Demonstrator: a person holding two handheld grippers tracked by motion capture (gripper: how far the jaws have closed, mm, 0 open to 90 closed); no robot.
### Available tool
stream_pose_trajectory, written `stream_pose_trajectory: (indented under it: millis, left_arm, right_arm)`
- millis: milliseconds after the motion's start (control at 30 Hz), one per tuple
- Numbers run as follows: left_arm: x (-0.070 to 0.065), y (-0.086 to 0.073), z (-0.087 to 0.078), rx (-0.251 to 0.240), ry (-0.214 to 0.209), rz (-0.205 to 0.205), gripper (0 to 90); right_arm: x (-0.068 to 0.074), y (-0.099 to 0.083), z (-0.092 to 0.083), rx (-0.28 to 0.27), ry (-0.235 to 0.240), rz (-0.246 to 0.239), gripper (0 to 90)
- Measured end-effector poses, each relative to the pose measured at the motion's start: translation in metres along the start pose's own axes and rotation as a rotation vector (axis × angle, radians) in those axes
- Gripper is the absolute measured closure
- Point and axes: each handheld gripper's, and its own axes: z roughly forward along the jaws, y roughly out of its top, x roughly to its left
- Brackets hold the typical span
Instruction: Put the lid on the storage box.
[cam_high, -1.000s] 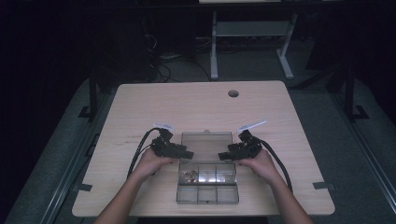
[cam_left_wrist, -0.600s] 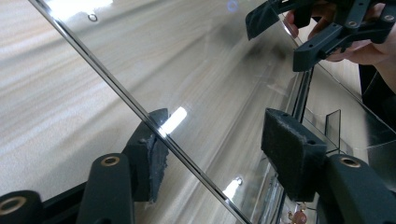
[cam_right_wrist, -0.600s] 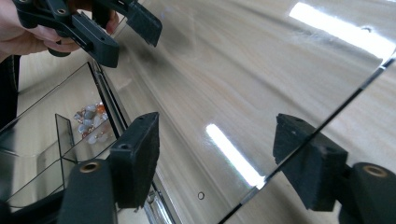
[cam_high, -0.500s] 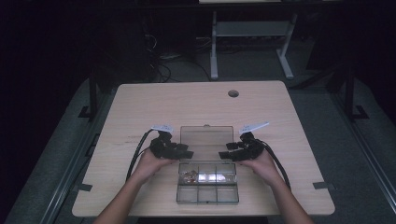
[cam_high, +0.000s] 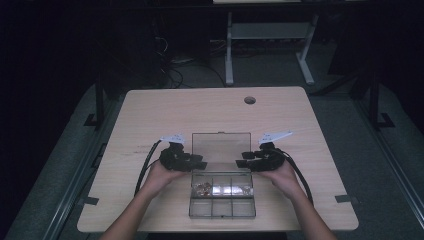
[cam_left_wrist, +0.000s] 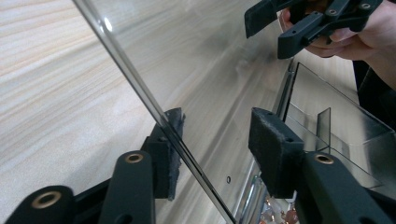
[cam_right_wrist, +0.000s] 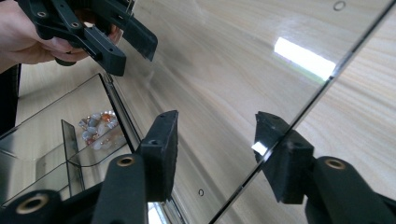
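Clear plastic makes up the compartment box (cam_high: 222, 200), which sits on the near middle of the wooden table (cam_high: 150, 115), its hinged lid (cam_high: 221, 146) raised and standing up from the box's far edge. Small beads and trinkets (cam_high: 222, 189) lie in the far row of the box's compartments, just below the lid's hinge; in the right gripper view they show as a pale and copper cluster (cam_right_wrist: 97, 125) behind a divider. The left gripper (cam_high: 197, 164) is at the lid's left edge, and in its own view (cam_left_wrist: 217, 135) the clear edge of the lid (cam_left_wrist: 140, 93) runs between the two jaws, close against the left pad (cam_left_wrist: 175, 126), while the other pad stands apart from it. The right gripper (cam_high: 243, 161) is at the lid's right edge; in its own view (cam_right_wrist: 217, 135) the lid's edge (cam_right_wrist: 317, 88) passes by the right pad (cam_right_wrist: 273, 135), with a gap to the other jaw. Both pairs of jaws have just been closing and stand about half open around the lid, not yet pinching it. Each hand (cam_high: 160, 175) (cam_high: 282, 175) lies beside the box, left and right of it. Beyond the lid, toward the table's far edge, is a round cable hole (cam_high: 249, 100).
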Motion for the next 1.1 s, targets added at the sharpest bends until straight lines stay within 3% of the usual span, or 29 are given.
stream_pose_trajectory:
  millis: [400, 700, 1100]
  left_arm:
    - [-0.010, 0.004, -0.004, 0.001, 0.003, 0.083, 68.4]
    - [-0.013, 0.006, -0.008, -0.010, 0.012, 0.101, 70.3]
    - [-0.017, 0.023, -0.042, -0.156, 0.028, 0.112, 68.7]
  right_arm:
    - [0.006, 0.002, -0.009, -0.043, 0.005, -0.050, 63.8]
    - [0.007, 0.000, -0.015, -0.075, 0.017, -0.085, 69.3]
    - [0.008, -0.001, -0.016, -0.079, 0.021, -0.093, 69.7]
